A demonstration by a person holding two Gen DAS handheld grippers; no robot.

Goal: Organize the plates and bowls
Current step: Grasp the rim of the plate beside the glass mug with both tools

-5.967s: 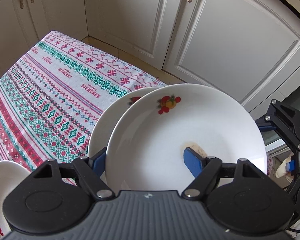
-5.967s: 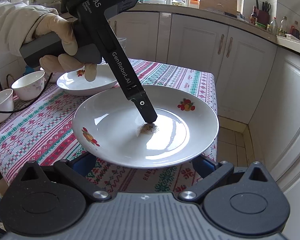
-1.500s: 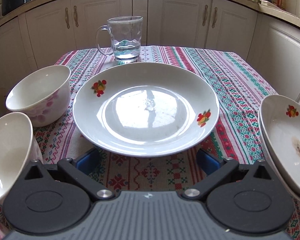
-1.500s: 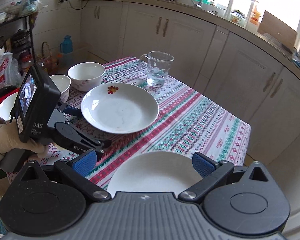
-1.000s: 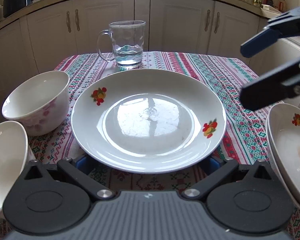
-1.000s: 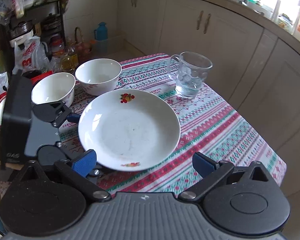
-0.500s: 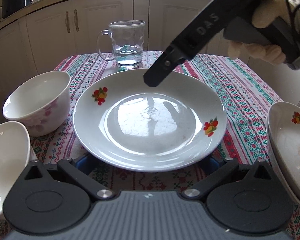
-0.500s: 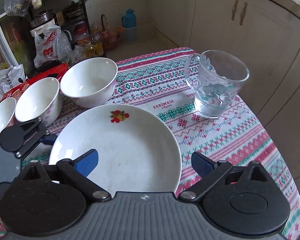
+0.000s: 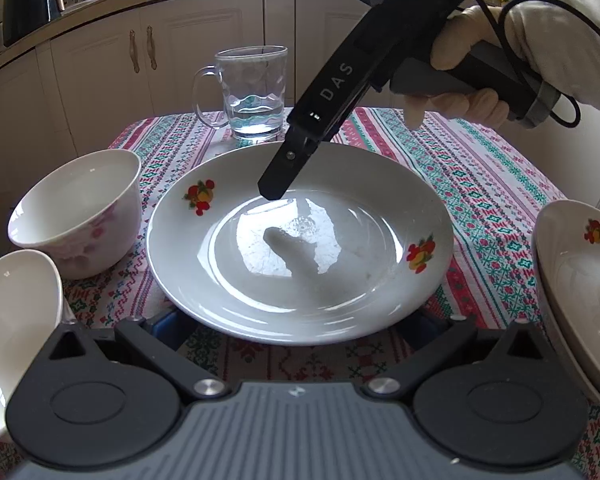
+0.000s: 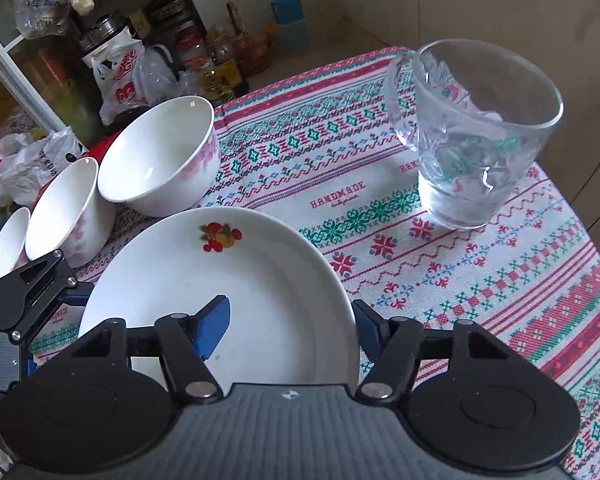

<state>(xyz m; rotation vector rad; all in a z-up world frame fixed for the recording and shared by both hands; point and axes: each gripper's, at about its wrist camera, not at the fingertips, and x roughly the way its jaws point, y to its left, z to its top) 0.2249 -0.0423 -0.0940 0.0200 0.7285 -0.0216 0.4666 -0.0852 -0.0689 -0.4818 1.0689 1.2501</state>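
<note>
A white plate (image 9: 300, 264) with fruit decals lies on the patterned tablecloth (image 9: 480, 184). My left gripper (image 9: 296, 320) is open, its two fingers spread wide at the plate's near rim with the blue pads hidden under it. The right gripper (image 10: 288, 328) comes down steeply on the plate's (image 10: 240, 280) opposite rim. Its jaws are closing: one blue pad hangs over the plate's inside, the other sits just outside the rim, and neither presses on it. In the left wrist view the right gripper (image 9: 274, 190) hovers over the plate, held by a gloved hand (image 9: 460, 80).
Two white bowls (image 9: 80, 212) (image 9: 16, 340) stand left of the plate, and a third bowl (image 10: 4, 244) lies beyond them. A glass mug (image 9: 256, 92) with water stands behind. Stacked plates (image 9: 580, 280), the top one stained, sit right. Cabinets surround the table.
The right gripper swung in from the right, tipped downward and sank onto the plate's rim while its jaws narrowed. The left gripper and the plate stayed where they were.
</note>
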